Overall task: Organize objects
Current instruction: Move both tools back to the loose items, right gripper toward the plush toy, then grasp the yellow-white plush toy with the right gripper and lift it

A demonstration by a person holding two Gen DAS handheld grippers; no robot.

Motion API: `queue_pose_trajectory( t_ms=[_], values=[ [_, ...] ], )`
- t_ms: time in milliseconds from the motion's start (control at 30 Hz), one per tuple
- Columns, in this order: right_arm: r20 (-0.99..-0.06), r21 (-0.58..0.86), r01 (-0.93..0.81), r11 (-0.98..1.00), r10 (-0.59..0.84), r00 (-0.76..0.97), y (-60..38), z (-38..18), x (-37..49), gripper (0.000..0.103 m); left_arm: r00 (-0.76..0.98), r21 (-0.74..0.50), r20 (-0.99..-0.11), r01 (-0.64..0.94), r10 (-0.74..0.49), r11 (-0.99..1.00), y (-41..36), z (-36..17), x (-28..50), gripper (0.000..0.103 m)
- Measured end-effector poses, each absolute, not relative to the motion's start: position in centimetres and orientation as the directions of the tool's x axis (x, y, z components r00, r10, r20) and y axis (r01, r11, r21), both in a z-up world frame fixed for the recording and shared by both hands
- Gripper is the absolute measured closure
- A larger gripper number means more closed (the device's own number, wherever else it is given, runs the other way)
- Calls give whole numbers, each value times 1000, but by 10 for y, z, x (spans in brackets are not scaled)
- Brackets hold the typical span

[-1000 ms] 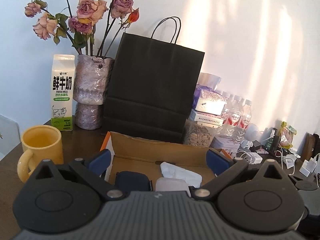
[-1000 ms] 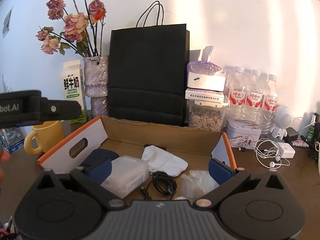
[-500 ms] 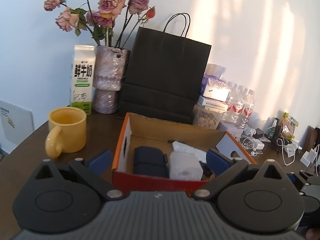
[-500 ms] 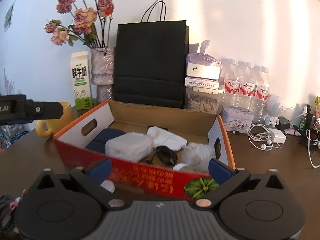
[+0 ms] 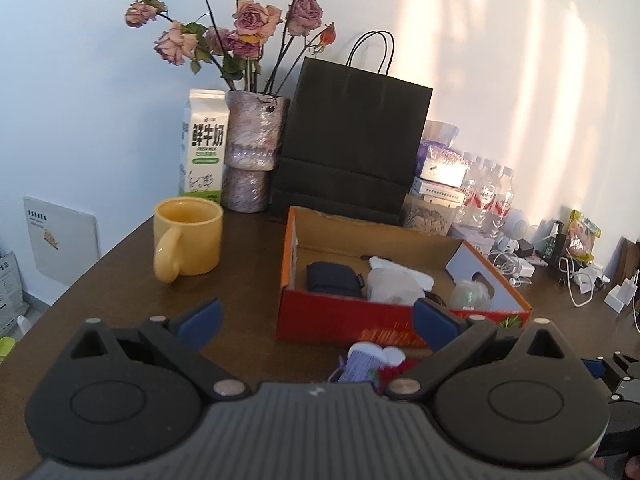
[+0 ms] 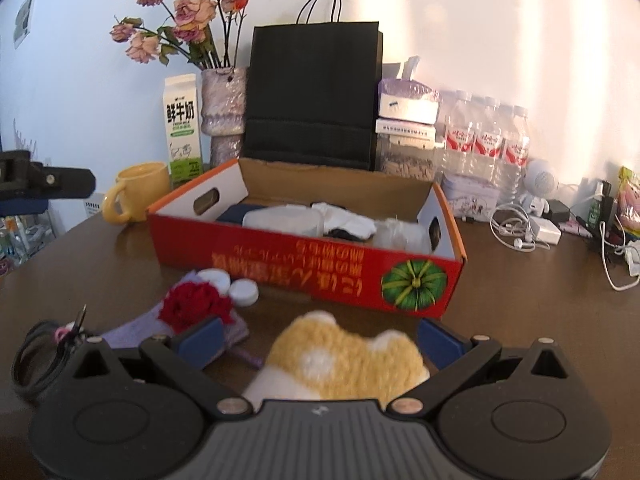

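A red cardboard box (image 5: 344, 318) with an orange rim stands mid-table, holding a dark blue pouch (image 5: 332, 278), a clear plastic case (image 5: 390, 286) and white tissue. My left gripper (image 5: 316, 320) is open and empty, hovering in front of the box. In the right wrist view the same box (image 6: 304, 260) shows its printed front wall. On the table before it lie a purple knitted pouch with a red flower (image 6: 192, 308), two white caps (image 6: 232, 284) and a fluffy yellow-and-white toy (image 6: 344, 360). My right gripper (image 6: 320, 340) is open, its jaws wide on either side of the toy.
A yellow mug (image 5: 188, 236), milk carton (image 5: 204, 140), vase of dried roses (image 5: 252, 152) and black paper bag (image 5: 352, 148) stand behind the box. Water bottles (image 6: 486, 140), chargers and cables (image 6: 520, 232) crowd the right. A black coiled cable (image 6: 28, 360) lies near left.
Both grippers have drawn back from over the box towards the near table edge. The box's front wall and the loose items before it have come into view.
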State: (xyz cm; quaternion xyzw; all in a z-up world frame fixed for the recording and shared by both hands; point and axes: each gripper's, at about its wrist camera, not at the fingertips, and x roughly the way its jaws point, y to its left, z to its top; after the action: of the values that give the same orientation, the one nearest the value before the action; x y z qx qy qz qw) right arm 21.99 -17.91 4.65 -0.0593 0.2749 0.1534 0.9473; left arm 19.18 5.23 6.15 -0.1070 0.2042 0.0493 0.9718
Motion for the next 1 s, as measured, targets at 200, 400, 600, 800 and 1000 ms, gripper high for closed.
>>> queue_pose_trajectory(
  t_ms=[200,400,600,800,1000],
  values=[
    [-556,-20,-328,945,262,789,-182,39,201,0,903,-186,-426,-152,60,971,57,54,173,0],
    [-573,-4,-326,945,265,775,-184,32,189,0,893,-178,-447,-155,60,972,59,45,158,0],
    [-584,13,-323,946,269,766,-183,29,186,0,882,-180,-469,-157,56,971,61,38,150,0],
    [-604,47,-339,939,297,740,-182,26,188,0,880,-188,-471,-170,63,967,65,36,146,0],
    [-641,121,-322,939,321,697,-181,17,203,0,877,-187,-477,-164,56,969,62,35,146,0]
  ],
)
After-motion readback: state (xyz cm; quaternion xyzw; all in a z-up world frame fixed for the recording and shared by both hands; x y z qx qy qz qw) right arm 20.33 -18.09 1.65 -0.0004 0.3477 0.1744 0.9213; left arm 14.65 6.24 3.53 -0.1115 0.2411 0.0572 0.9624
